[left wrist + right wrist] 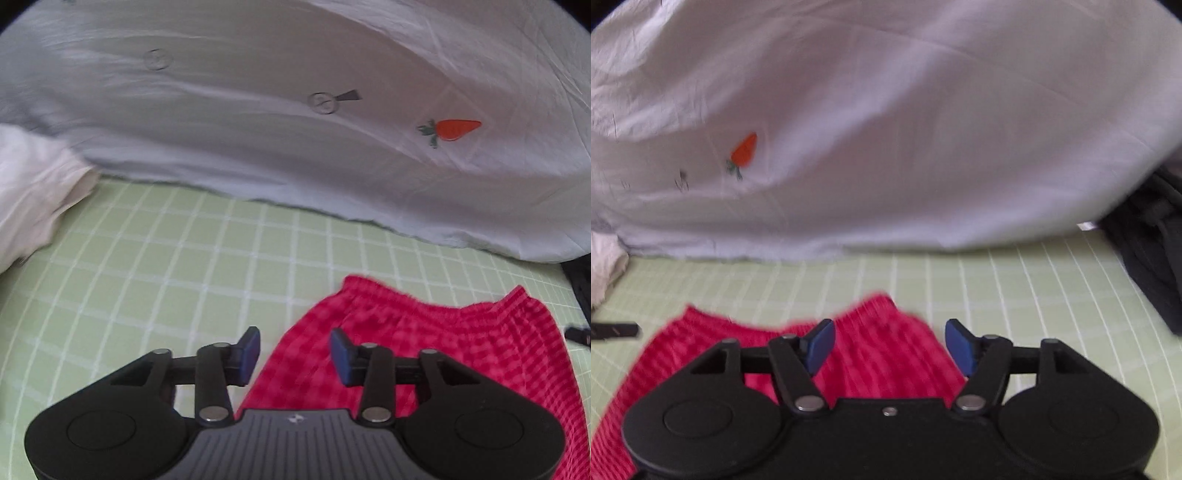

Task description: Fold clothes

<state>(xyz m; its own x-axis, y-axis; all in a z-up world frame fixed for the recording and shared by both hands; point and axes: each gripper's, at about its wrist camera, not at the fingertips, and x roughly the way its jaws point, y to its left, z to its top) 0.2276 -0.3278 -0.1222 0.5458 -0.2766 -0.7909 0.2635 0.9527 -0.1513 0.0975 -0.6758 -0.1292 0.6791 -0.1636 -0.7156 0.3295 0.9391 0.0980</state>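
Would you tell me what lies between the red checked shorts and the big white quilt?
Only bare green grid-patterned sheet, in both wrist views.

Green grid bedsheet (147, 258) w/ pale carrot-print quilt (295, 129) behind.

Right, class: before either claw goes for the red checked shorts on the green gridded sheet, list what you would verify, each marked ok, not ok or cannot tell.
1. Left claw open, empty: ok.
2. Right claw open, empty: ok.
3. Red checked shorts lying on the green gridded sheet: ok.
4. Gathered waistband clear of the white carrot-print bedding: ok.
5. Shorts spread flat, unwrinkled: cannot tell, the near part is hidden.
6. Black clothes pile apart from shorts: ok.
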